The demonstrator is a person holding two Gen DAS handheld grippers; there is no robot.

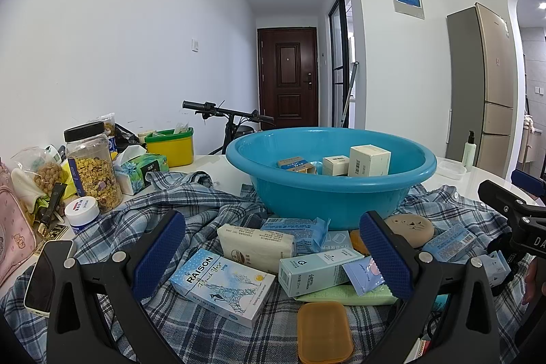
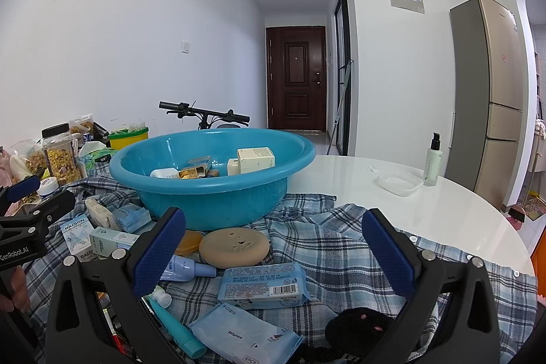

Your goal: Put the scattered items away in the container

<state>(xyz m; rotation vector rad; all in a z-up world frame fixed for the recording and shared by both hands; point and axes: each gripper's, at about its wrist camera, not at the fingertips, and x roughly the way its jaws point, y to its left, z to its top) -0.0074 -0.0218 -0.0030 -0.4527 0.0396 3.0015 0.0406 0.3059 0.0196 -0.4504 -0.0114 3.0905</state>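
At the far left of the worktop (image 2: 392, 166) stood a clear jar of cereal (image 1: 92, 166) with a black lid, a small white tub (image 1: 82, 210) before it, and a green tissue box (image 1: 140, 171) and yellow tub (image 1: 172, 145) behind. A white phone (image 1: 46, 275) lay at the edge of a blue plaid cloth (image 2: 327, 237). The left gripper (image 1: 273, 258) hovered with its jaws spread wide and empty above scattered items: a blue RAISON box (image 1: 221, 285), a cream packet (image 1: 256, 246), a pale teal carton (image 1: 317, 266) and an orange soap case (image 1: 324, 331). Just beyond them, on the cloth, sat the blue basin (image 1: 331, 193), already holding several small boxes (image 1: 368, 161). Against its near side lay a tan round disc (image 2: 235, 248). The right gripper (image 2: 273, 258) also hung wide open and empty, above a blue wipes pack (image 2: 262, 284), a second wipes pack (image 2: 244, 331), a teal tube (image 2: 177, 326) and a dark fuzzy object (image 2: 361, 323). Further right, on bare worktop, were a clear shallow container (image 2: 399, 183) and a green pump bottle (image 2: 432, 161).
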